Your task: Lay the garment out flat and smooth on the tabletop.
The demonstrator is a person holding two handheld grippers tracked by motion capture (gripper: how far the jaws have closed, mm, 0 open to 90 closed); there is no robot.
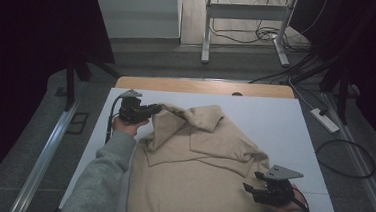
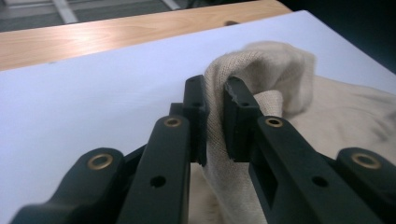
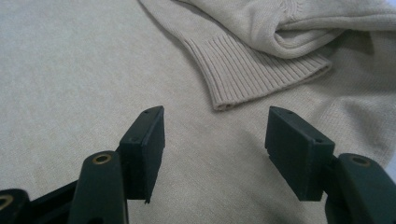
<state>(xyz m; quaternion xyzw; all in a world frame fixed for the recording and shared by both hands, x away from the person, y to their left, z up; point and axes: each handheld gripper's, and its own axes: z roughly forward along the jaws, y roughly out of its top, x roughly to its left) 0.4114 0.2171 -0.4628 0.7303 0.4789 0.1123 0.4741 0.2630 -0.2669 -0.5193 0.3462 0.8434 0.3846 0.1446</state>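
Note:
A beige knit sweater (image 1: 197, 162) lies on the white table cover (image 1: 275, 122), its sleeves folded over the chest. At the sweater's upper left, my left gripper (image 1: 151, 110) is shut on a fold of the knit, which bunches up between the black jaws in the left gripper view, sweater fold (image 2: 215, 116). My right gripper (image 1: 254, 183) hovers over the sweater's lower right edge, jaws wide apart with nothing between them. In the right gripper view a ribbed cuff (image 3: 254, 70) lies just beyond the open right gripper (image 3: 215, 140) on flat beige fabric (image 3: 70, 70).
A wooden table edge (image 1: 202, 86) shows beyond the white cover. Farther back on the floor are a metal frame (image 1: 247, 20), cables and a power strip (image 1: 325, 120). Dark curtains hang at both sides.

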